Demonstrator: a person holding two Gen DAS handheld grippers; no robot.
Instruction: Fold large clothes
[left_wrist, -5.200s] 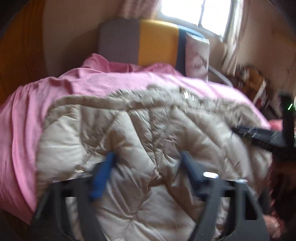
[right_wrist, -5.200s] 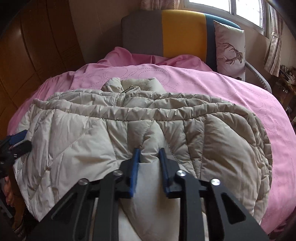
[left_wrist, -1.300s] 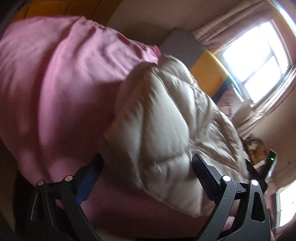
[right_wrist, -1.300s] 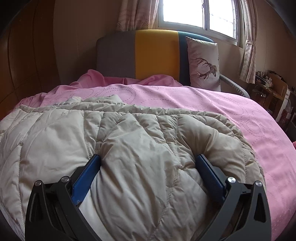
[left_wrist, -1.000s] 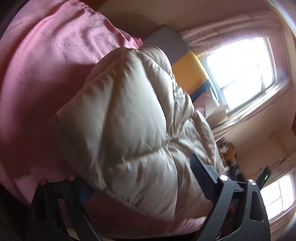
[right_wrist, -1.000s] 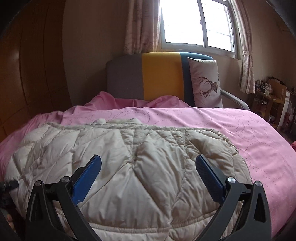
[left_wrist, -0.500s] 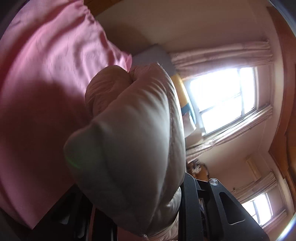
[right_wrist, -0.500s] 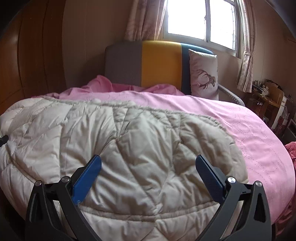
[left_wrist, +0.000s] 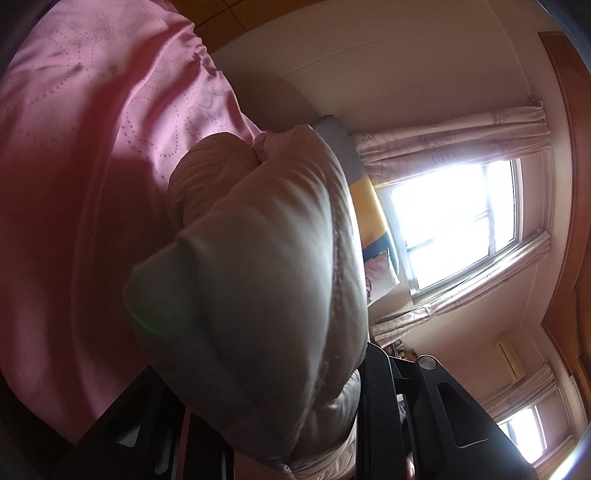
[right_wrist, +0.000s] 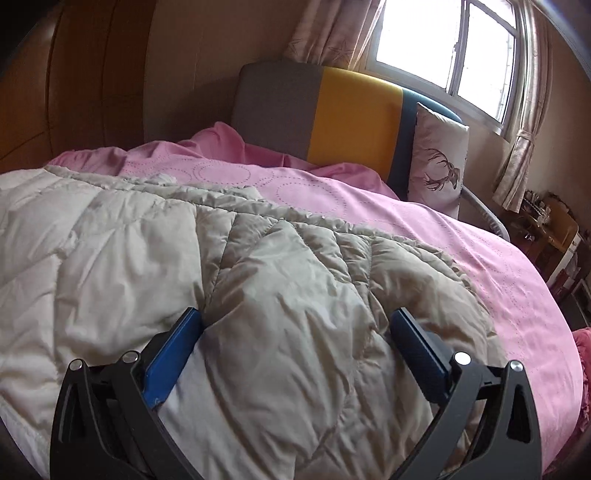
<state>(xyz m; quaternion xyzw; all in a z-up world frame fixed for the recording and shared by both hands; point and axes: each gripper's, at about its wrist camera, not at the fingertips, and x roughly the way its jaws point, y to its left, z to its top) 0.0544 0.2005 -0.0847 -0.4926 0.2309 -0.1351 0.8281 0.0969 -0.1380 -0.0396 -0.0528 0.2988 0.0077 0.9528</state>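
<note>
My left gripper (left_wrist: 280, 417) pinches a bulging fold of the quilted jacket (left_wrist: 258, 288); my right gripper (right_wrist: 295, 354), jaws spread wide, straddles its padding.

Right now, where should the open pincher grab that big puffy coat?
Probably the puffed ridge of the puffy coat bulging between the right gripper, taken from the near edge, fingers straddling it. It stands proud of the pink bedspread, so the pads can pinch padding without catching the sheet.
</note>
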